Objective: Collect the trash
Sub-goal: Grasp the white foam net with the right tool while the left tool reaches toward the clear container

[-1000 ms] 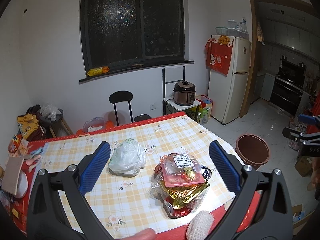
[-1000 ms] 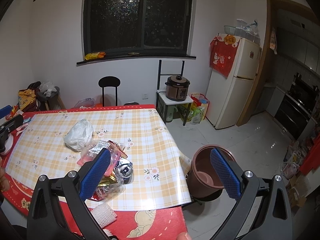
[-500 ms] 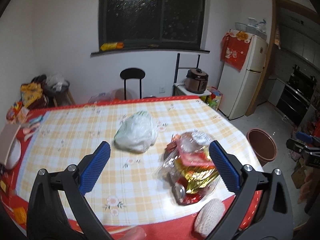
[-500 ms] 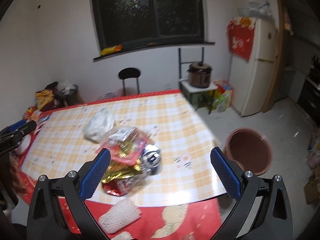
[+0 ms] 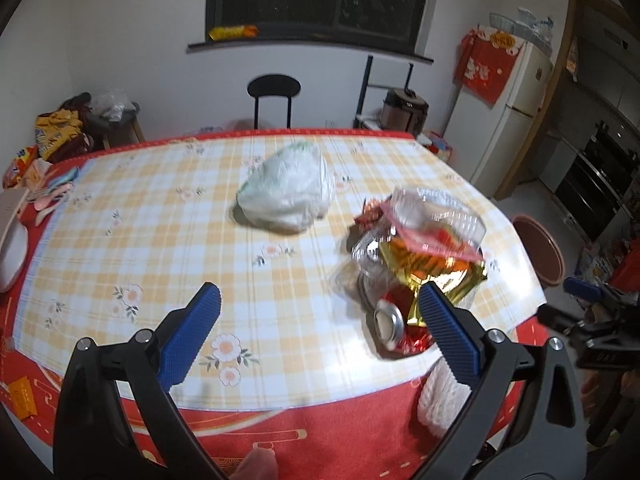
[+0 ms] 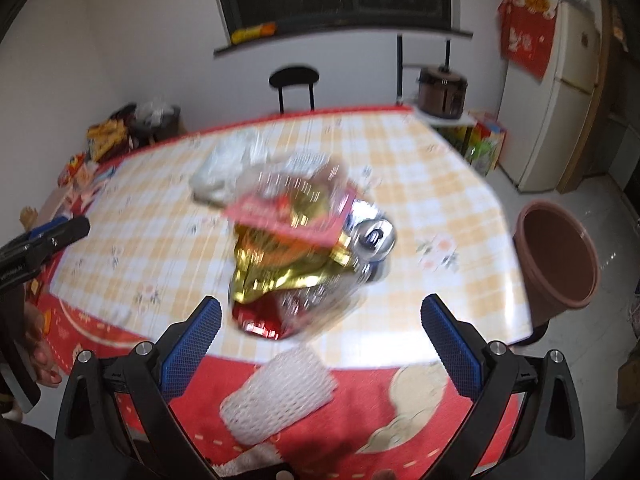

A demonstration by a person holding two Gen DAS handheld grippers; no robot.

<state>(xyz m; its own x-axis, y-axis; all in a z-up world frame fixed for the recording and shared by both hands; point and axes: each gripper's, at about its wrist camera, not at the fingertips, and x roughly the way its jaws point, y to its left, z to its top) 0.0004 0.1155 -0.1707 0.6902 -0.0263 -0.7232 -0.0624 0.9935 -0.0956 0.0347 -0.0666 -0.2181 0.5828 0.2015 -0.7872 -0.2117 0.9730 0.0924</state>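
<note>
Left gripper (image 5: 320, 320) and right gripper (image 6: 320, 322), each with blue-padded fingers spread wide and gripping nothing, poised above the near edge of a table covered by a yellow-and-white checked plastic cloth (image 5: 168, 240) over a red undercloth. The trash heap (image 6: 296, 248), comprising a gold foil wrapper, a red packet, a clear plastic clamshell box (image 5: 436, 216) and a silver drinks can (image 6: 374, 236) lying on its side, sits near the table's right front corner; it is motion-blurred in the right wrist view. A crumpled white plastic bag (image 5: 288, 192) lies apart from the heap, toward the table's centre. A white foam mesh sleeve (image 6: 280, 392) rests on the red border at the front edge, just beside the heap. Off the right edge, on the tiled floor, stands a round brown plastic bin (image 6: 556, 256), open-topped, its visible interior showing no contents. Bare cloth lies left of the heap. A black chair (image 5: 274, 88) stands beyond the far edge.
</note>
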